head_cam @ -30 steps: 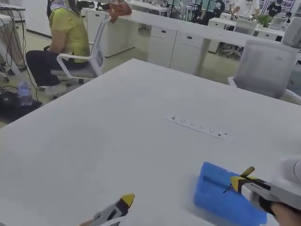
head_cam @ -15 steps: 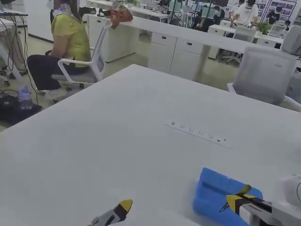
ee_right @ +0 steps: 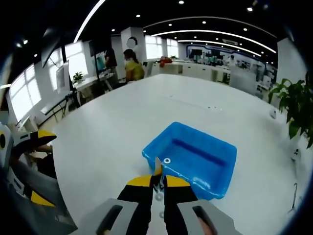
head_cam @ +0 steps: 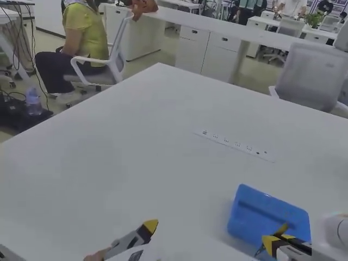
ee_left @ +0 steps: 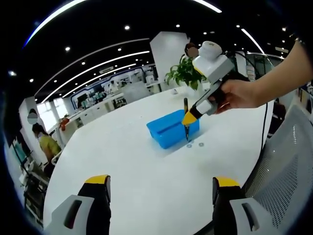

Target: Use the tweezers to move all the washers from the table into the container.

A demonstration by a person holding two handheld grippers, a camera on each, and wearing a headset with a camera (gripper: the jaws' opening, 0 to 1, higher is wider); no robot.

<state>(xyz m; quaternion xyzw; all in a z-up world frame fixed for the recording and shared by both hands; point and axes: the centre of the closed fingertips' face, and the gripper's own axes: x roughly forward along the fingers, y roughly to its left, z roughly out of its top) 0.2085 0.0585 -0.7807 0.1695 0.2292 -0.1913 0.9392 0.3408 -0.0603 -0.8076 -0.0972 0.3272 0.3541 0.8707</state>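
The blue container (head_cam: 266, 215) stands on the white table (head_cam: 136, 141) at the near right. My right gripper (ee_right: 159, 182) is shut on the tweezers (ee_right: 157, 168), whose tip points down at the table just before the container's (ee_right: 195, 156) near wall. One washer (ee_right: 167, 160) shows right beside the tip; I cannot tell if it is pinched. In the left gripper view two washers (ee_left: 190, 145) lie on the table under the tweezers (ee_left: 186, 129), beside the container (ee_left: 171, 128). My left gripper (ee_left: 161, 181) is open, holds nothing, and is well back from them.
A strip of sockets (head_cam: 235, 145) is set into the table beyond the container. A person in a yellow top (head_cam: 87, 32) sits on a chair at the far left. A grey chair (head_cam: 310, 76) stands at the far right. A potted plant (ee_left: 185, 73) is behind the container.
My right gripper has come down and nearer, from over the container to its near edge. The head camera has shifted a little. The left gripper has hardly moved.
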